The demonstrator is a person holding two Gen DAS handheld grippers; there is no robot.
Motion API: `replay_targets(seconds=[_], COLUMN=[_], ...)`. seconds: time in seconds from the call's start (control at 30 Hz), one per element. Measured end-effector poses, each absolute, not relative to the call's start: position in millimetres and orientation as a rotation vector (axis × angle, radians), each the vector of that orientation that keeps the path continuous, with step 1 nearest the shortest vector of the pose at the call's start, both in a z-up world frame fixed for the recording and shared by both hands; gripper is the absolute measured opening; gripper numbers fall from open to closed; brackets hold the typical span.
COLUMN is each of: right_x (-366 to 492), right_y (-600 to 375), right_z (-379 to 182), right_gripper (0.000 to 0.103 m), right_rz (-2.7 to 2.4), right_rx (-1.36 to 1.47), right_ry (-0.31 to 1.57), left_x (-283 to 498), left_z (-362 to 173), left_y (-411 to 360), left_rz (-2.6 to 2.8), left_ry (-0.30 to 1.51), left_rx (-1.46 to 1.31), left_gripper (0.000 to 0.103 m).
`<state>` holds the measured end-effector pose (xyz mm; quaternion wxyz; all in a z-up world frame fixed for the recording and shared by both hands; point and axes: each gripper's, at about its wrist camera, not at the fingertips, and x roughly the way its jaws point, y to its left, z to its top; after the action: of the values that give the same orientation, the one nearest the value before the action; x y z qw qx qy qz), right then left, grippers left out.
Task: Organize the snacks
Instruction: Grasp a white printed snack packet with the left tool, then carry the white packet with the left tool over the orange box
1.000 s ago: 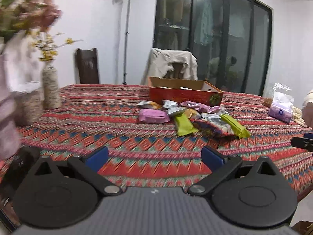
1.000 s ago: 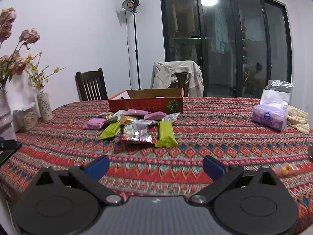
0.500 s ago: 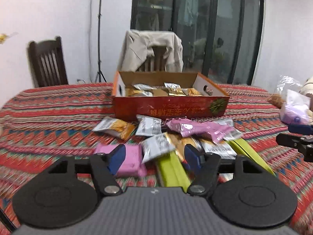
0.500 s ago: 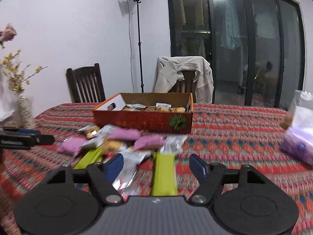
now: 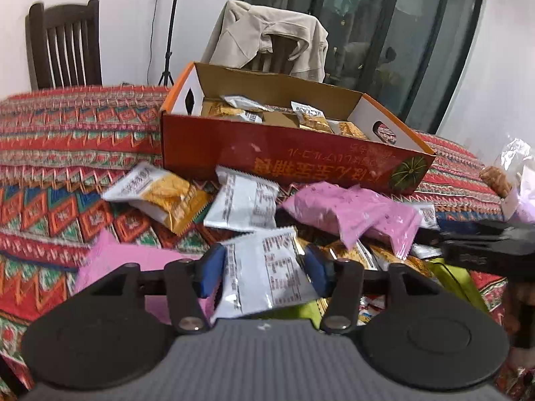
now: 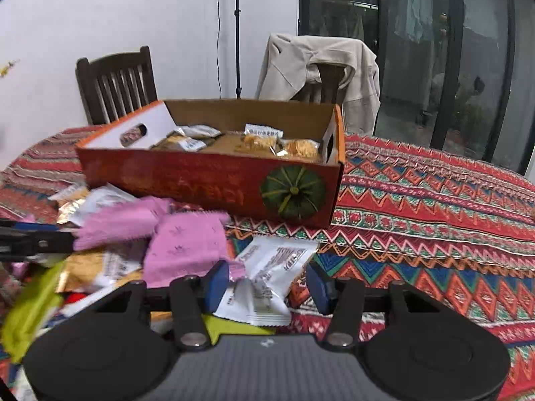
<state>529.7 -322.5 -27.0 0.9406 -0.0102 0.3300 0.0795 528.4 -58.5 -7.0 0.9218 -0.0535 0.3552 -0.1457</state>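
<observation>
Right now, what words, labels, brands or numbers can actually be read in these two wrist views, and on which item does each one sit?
No text reads well enough to quote.
Red cardboard box: yellow characters on the front, upside down, not legible.
White foil snack packet between the left gripper fingers: printed table, too small.
White snack packet at the right gripper: dark lettering, blurred.
Yellow-and-white snack packet: print blurred.

Even indoor light; fisheye bending with dark corners; motion blur smears the pink packets (image 6: 187, 244) and left edges.
</observation>
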Motion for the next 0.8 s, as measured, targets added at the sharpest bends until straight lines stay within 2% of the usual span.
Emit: replay_targets(seconds=[0.03,0.13,0.17,0.27,0.43,0.57,0.8], right_x=[533.1,530.5,529.7,525.1,516.8,495.1,386.1], right_y=[-323.6,-319.8,-320.9,-324.8,-336.7,-338.4,-335.5], right_z=[-32.6,-33.3,-31.7,-29.8,-21.8,2.6,58.7], right_gripper=[0.051,0.049,0.041,0.035,0.035,0.035,0.035], right_rz=[0.165,0.181,0.183,0.16,0.133,0.106,0.151], right_rx=[-0.005,-0.043,-0.038,-0.058,-0.028,-0.062,-0.083], right_ry=[0.685,0.665,0.661,0.641,0.611,0.545,0.424], left_x=[528.7,525.7,523.9,520.1,512.2,477.7,371.1], left_z=[-9.3,-7.8,-5.3,0.1,11.9,38.2,82.6], left_y=[-57.7,-57.6,-58.3,-59.7,-58.7,-49.0,-20.1], left_rz=[-0.308,-0.317,-0.32,-0.326,-0.306,-0.304,-0.297], left_ry=[0.742,0.741,0.735,0.724,0.721,0.666,0.502], left_rx=[-0.123,-0.122,-0.123,-0.114,-0.127,-0.127,-0.131], left_gripper=[0.056,0.046,0.044,0.043,0.042,0.042,0.042])
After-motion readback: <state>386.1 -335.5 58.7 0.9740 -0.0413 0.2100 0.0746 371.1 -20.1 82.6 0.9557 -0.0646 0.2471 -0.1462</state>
